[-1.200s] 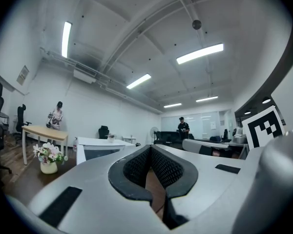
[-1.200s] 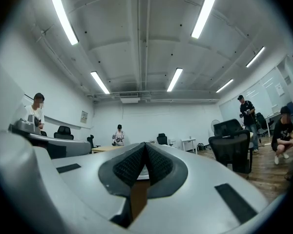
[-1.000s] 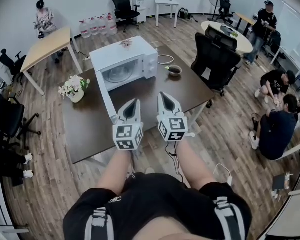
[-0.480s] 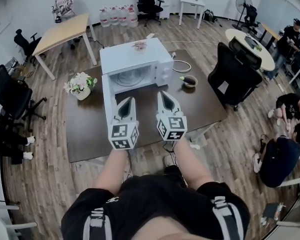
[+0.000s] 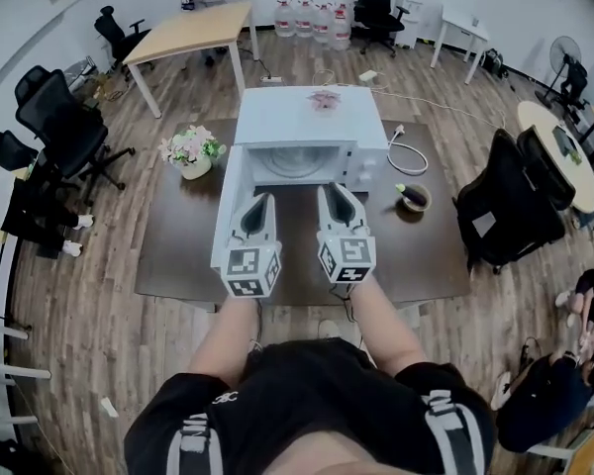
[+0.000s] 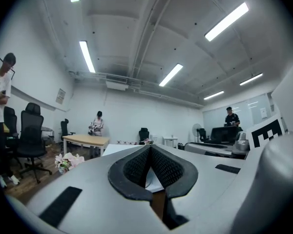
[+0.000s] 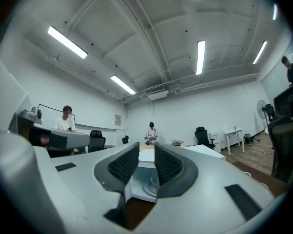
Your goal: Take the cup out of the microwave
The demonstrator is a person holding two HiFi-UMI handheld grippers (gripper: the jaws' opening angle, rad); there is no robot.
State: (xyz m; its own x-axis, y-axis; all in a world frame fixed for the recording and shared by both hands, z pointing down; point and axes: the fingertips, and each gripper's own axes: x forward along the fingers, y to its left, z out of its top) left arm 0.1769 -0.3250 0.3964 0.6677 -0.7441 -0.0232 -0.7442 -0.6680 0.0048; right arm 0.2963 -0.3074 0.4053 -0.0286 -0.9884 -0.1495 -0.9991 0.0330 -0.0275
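Observation:
The white microwave (image 5: 307, 122) stands on the dark brown table (image 5: 178, 255) straight ahead of me, its door (image 5: 230, 191) swung open to the left. Its cavity (image 5: 302, 164) shows a glass turntable (image 7: 149, 182); I see no cup inside from here. A dark bowl-like cup (image 5: 413, 198) sits on the table to the right of the microwave. My left gripper (image 5: 260, 200) is shut and empty, beside the open door. My right gripper (image 5: 335, 190) points into the cavity; its jaws are opening, a narrow gap showing with nothing between them (image 7: 147, 147).
A vase of flowers (image 5: 190, 151) stands on the table left of the microwave. A white cable (image 5: 406, 156) lies at its right. A black office chair (image 5: 510, 201) is by the table's right edge. People are at the far side of the room.
The view has swung so that the microwave now lies straight ahead. Both grippers have moved across to the front of its open cavity.

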